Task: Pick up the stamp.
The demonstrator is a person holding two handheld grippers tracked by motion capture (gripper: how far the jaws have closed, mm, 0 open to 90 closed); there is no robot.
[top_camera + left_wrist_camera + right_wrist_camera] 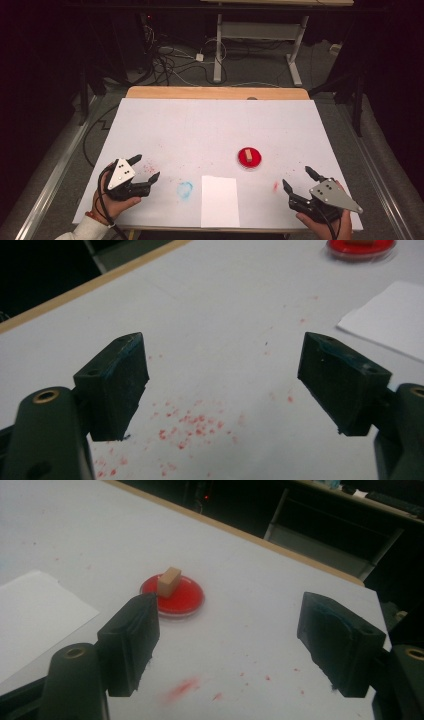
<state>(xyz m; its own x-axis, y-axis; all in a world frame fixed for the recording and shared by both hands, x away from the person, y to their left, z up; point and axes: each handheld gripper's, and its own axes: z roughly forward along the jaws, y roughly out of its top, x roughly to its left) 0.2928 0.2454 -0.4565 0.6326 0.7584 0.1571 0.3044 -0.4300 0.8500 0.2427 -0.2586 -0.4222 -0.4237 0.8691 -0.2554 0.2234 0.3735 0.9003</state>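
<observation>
The right hand-held gripper (pixel 296 180) hovers low over the worktop (pixel 215 130) at about five o'clock, jaws spread wide with nothing between them, and it points toward the red dish (pixel 249 157) just right of centre. A small tan block (pixel 248 156) stands in that dish, and in the right gripper view the block (pixel 169 581) lies ahead at roughly eleven o'clock from the jaws. The left hand-held gripper (pixel 145 168) rests at about seven o'clock, likewise spread and empty, above a scatter of red specks (pixel 192 425).

The step in hand looks like a reach for the block. To do it well, the right hand should probably swing slightly toward its own left so the block sits centred between the jaws, then come in above the dish's rim (pixel 192 611) rather than across it, so a pad does not tip the dish. Closing on the block's two long flat faces would likely give the steadiest hold.

Room is generous: the path from gripper to dish is bare but for a red smear (pixel 275 186). The white sheet (pixel 219 200) lies at six o'clock, well apart from the dish, beside a blue smudge (pixel 184 189). The worktop's near edge is close under both hands.
</observation>
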